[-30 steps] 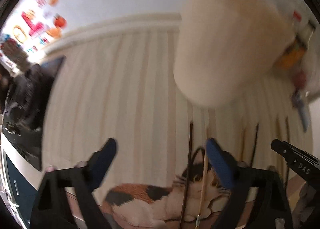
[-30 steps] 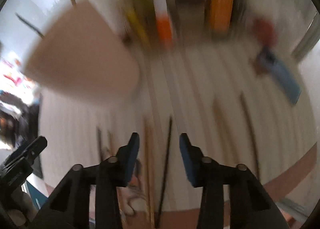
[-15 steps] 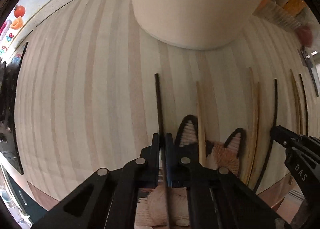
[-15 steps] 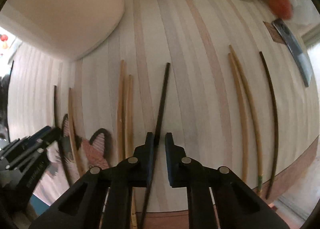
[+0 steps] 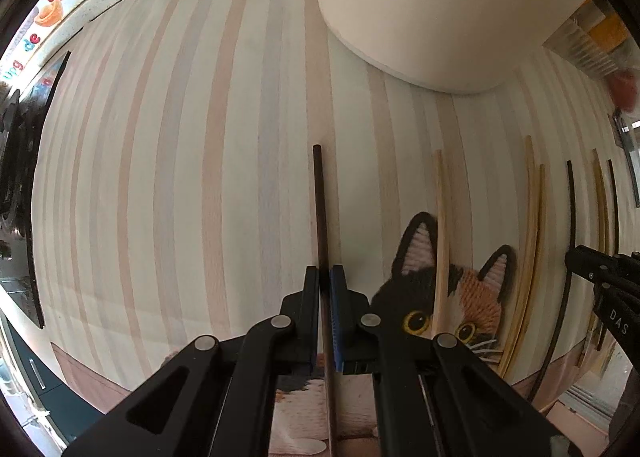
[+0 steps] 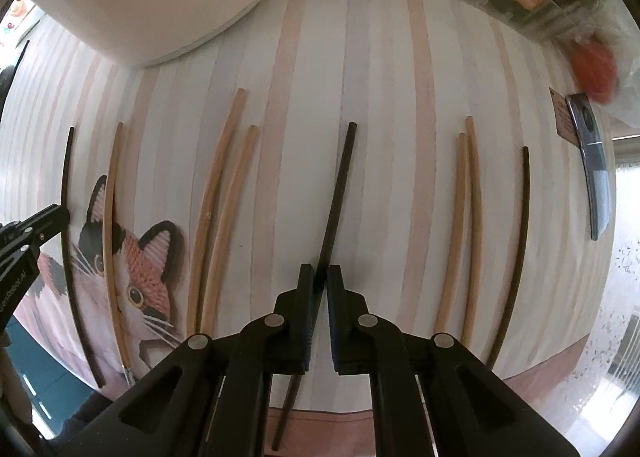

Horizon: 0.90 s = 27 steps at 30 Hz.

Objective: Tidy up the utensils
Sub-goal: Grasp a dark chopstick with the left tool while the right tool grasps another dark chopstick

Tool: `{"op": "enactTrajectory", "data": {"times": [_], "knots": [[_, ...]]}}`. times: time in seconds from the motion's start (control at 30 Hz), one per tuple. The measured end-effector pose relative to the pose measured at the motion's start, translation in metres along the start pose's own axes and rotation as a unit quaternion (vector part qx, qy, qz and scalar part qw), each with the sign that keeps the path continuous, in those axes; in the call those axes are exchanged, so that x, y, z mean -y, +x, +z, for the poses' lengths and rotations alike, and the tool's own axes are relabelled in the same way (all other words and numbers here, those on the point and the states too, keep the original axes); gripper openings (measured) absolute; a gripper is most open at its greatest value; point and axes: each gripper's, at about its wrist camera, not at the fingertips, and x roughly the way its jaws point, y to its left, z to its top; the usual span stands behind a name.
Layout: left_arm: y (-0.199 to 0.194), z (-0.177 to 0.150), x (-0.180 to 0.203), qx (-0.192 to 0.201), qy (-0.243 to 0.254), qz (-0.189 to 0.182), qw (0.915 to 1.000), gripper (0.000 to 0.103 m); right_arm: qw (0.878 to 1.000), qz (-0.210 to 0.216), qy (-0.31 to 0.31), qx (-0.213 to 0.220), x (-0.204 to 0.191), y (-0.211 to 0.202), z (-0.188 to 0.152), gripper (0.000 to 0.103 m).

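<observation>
The left hand-held gripper [image 5: 325,277] points down at the striped surface [image 5: 180,177] with its jaws clenched on a dark chopstick [image 5: 320,209], which runs straight ahead from between the pads and lies along the surface. To its right, a pale wooden chopstick [image 5: 442,225] crosses a cat-patterned mat [image 5: 472,297], and further right lie two more pale sticks side by side. Ahead and to the right stands a large cream container [image 5: 432,9]. The right hand-held gripper [image 6: 318,277] also points down, its jaws clamped on another dark chopstick [image 6: 340,185] that leans slightly to the right as it runs forward. Left of this gripper lies a pair of pale chopsticks [image 6: 224,209] just beside each other; to its right a second pale pair [image 6: 464,217], then a single dark one [image 6: 518,241]. The cat-patterned mat sits far to the left, with a pale stick and a dark stick lying over it.
</observation>
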Motion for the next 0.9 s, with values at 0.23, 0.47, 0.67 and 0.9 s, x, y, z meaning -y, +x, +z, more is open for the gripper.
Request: {"op": "enactTrajectory", "data": {"times": [0.23,0.47,0.67,0.9], "knots": [[0.002,0.02,0.001,-0.006,-0.027,-0.004,0.9996,0.003,1.0,0.002,0.004,-0.002,0.002,-0.004,0.009,0.009],[0.003,0.027,-0.008,-0.017,-0.034,-0.016,0.9991,0.005,0.999,0.012,0.04,0.016,0.012,-0.008,0.001,0.007],[0.009,0.034,-0.003,-0.046,-0.012,-0.035,0.9983,0.014,1.0,-0.014,0.005,-0.014,0.002,-0.005,0.005,0.012],[0.011,0.033,0.009,-0.045,0.002,-0.025,0.9987,0.018,0.999,0.019,0.035,-0.029,0.013,0.005,0.003,0.02]]}}
